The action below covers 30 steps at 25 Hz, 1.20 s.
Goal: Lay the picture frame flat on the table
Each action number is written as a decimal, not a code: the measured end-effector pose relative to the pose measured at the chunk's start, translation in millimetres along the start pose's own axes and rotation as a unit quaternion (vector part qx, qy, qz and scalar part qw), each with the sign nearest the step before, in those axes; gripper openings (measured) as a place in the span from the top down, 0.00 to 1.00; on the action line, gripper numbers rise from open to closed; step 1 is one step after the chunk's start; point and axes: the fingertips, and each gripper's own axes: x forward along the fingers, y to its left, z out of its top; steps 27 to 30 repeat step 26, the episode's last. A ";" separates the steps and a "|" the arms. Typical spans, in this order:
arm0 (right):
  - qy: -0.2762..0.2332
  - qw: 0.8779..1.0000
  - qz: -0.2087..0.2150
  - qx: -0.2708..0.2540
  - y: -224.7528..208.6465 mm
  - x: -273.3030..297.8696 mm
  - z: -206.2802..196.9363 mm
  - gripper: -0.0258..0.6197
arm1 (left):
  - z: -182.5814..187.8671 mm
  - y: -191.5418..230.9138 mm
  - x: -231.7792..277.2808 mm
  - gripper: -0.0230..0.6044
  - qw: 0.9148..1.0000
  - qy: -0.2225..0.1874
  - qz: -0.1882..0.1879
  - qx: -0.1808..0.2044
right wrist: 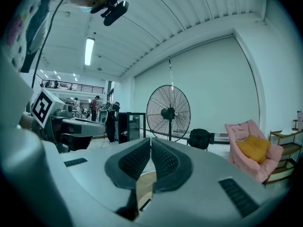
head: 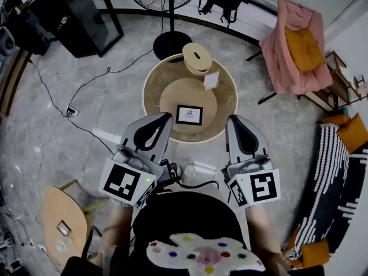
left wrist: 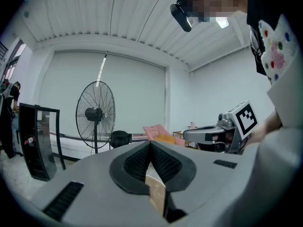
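**Left gripper (left wrist: pixel 150 148) and right gripper (right wrist: pixel 150 143) clenched, empty; frame seemingly down**

Round table (head: pixel 150 91) stood ahead. Both grippers hung short of its near rim, touching nothing. Picture frame (head: pixel 189 115) sat on the table's inner disc, apart from either claw. From steeply overhead it looked flat, though a slight lean couldn't be ruled out. Judged: laying done, at most a check left. Small white card (head: pixel 211 80) stood behind.

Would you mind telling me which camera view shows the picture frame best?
The head view: the picture frame sits in full sight on the round table. Both gripper views look across the room; neither shows it.
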 end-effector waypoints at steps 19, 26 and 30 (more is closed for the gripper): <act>0.012 1.000 0.001 -0.004 1.5 0.8 -6.3 0.90 | -1.7 7.0 -1.5 0.94 1.000 -0.005 0.006 0.006; 0.019 1.000 -0.001 -0.004 2.5 0.1 -11.8 0.90 | -4.1 5.5 -2.4 0.94 1.000 -0.003 0.004 0.005; 0.019 1.000 -0.001 -0.004 2.5 0.1 -11.8 0.90 | -4.1 5.5 -2.4 0.94 1.000 -0.003 0.004 0.005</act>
